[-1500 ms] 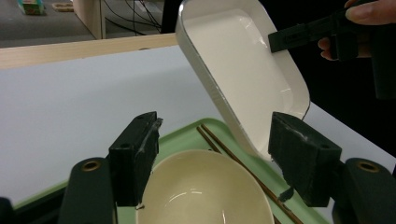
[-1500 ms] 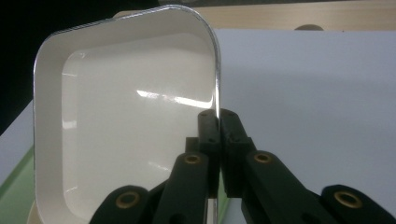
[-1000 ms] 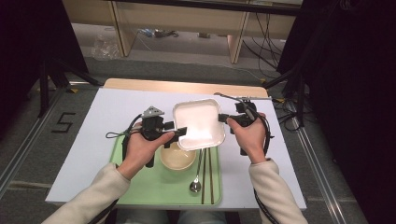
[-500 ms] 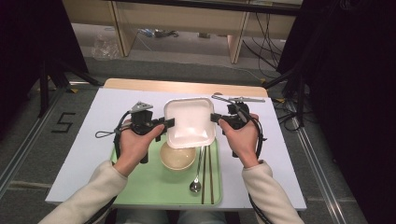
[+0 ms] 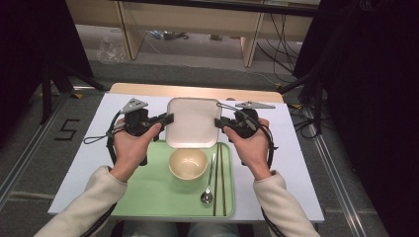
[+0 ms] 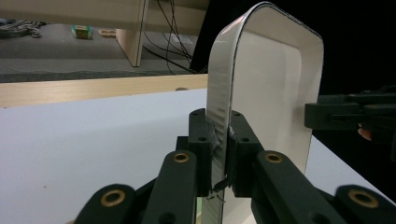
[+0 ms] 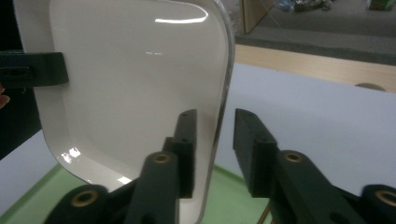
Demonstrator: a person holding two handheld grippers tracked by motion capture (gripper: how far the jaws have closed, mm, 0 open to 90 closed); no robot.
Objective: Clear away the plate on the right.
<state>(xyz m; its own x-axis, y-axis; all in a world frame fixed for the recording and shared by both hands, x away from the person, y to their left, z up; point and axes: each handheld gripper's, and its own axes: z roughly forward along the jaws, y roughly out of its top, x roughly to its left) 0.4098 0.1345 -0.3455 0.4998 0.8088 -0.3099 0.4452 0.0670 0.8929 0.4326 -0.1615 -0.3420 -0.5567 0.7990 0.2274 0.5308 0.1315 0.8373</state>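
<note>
- A black numeral "5" (image 5: 67, 129) was marked on the grey floor, well to the left of the left gripper (image 5: 170, 117), beyond the table's edge.

We see a white square plate (image 5: 193, 122) with rounded corners and a glossy, shallow well, held level just beyond the far edge of the green tray (image 5: 148, 192), its near rim overlapping that edge.
</note>
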